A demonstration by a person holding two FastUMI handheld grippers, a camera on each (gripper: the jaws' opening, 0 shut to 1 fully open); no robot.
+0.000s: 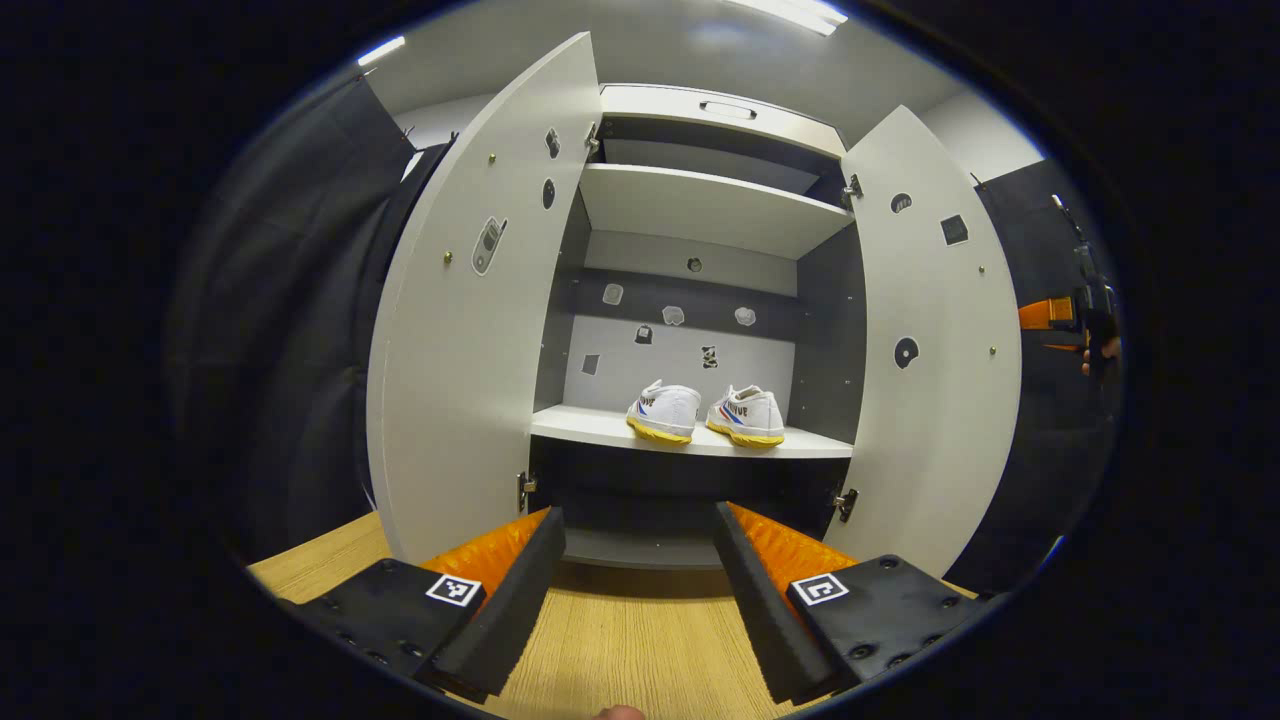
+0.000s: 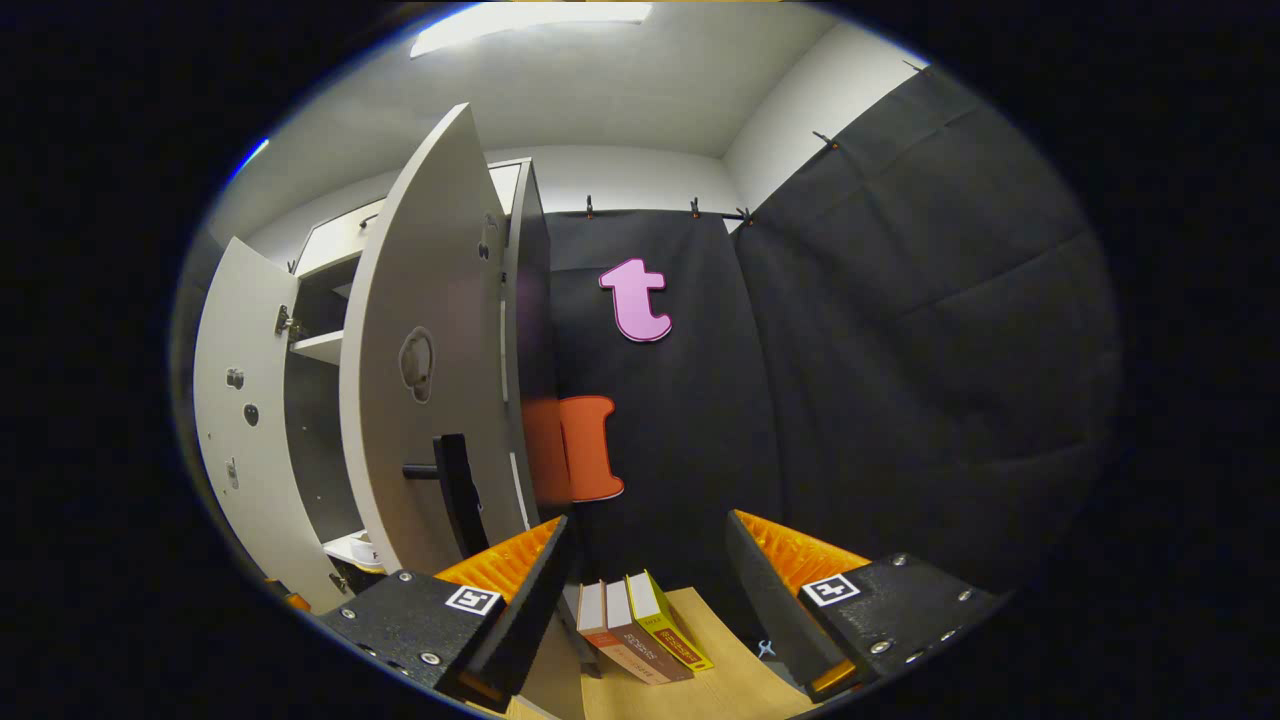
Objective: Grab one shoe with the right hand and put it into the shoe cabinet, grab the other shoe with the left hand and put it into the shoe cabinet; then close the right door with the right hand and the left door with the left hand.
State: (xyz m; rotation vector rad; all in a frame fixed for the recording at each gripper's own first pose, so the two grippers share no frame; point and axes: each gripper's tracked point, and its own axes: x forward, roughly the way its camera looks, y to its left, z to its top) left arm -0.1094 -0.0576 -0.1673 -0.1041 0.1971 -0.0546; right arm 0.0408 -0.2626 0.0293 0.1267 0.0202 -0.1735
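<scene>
- Both shoes [image 1: 705, 414] sit side by side on the cabinet's [image 1: 700, 200] lower shelf, straight ahead of the left tongs [image 1: 638, 580] — stowing looks done, so the doors remain.
- Right door [image 2: 425, 360] stands open just left of the right tongs [image 2: 648, 590], its handle [image 2: 455, 490] close — likely lined up for a push.
- Both tongs are spread wide, holding nothing.
</scene>
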